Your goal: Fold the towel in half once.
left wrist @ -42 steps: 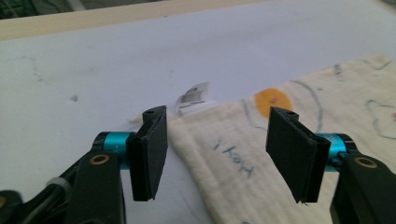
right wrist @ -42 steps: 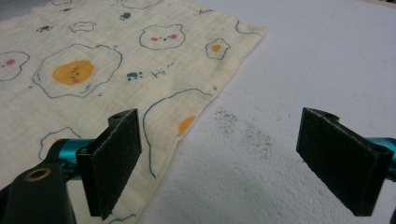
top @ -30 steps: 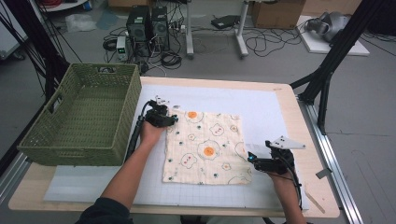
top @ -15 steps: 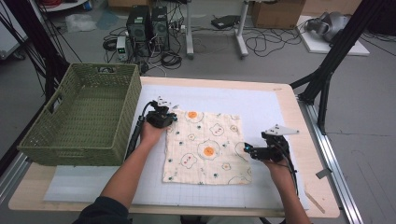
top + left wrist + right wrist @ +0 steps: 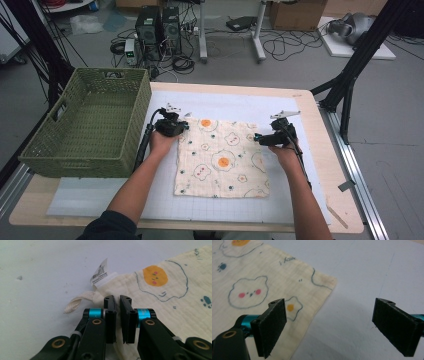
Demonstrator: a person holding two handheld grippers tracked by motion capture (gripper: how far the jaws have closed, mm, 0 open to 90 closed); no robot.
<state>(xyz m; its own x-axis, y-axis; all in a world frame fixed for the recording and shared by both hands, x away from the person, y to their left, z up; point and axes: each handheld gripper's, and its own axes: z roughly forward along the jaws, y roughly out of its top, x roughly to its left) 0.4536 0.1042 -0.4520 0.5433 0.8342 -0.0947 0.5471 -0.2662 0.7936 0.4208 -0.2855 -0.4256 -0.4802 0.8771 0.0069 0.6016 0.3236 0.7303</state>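
A cream cloth (image 5: 222, 157) printed with fried eggs and bear faces lies flat on the white mat. At its far left corner, my left gripper (image 5: 186, 127) has just closed its jaws. In the left gripper view they pinch the cloth's edge (image 5: 140, 287) beside a white label (image 5: 100, 272) and a hanging loop (image 5: 77, 303). My right gripper (image 5: 256, 137) sits at the cloth's far right corner. Its jaws stand wide open, one pad (image 5: 273, 325) over the cloth's edge (image 5: 262, 277), the other over bare mat.
A green woven basket (image 5: 85, 150) stands on the table's left side, close to my left forearm. The white gridded mat (image 5: 100, 200) covers most of the wooden table. Computers and cables lie on the floor beyond.
My right gripper has moved from near the cloth's lower right side away from me to its far right corner. The left hand has stayed at the far left corner.
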